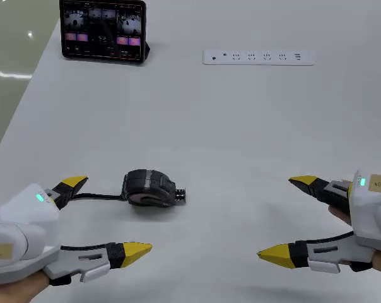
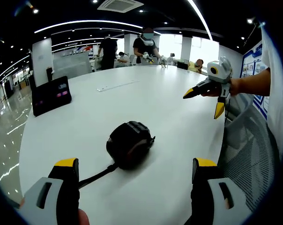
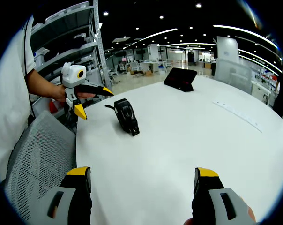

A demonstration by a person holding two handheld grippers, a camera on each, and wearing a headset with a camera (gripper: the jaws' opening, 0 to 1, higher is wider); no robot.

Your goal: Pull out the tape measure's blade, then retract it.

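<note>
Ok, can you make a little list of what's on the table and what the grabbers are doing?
tape measure: black, lying on the white table, wound up, not held
left gripper: open, empty, close beside it
right gripper: open, empty, farther away
tablet: far left, screen lit
power strip: far side, right of tablet

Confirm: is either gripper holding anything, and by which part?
Nothing is held. The left gripper and right gripper are both open; the tape measure lies on the table, ahead of the left gripper's jaws.
</note>
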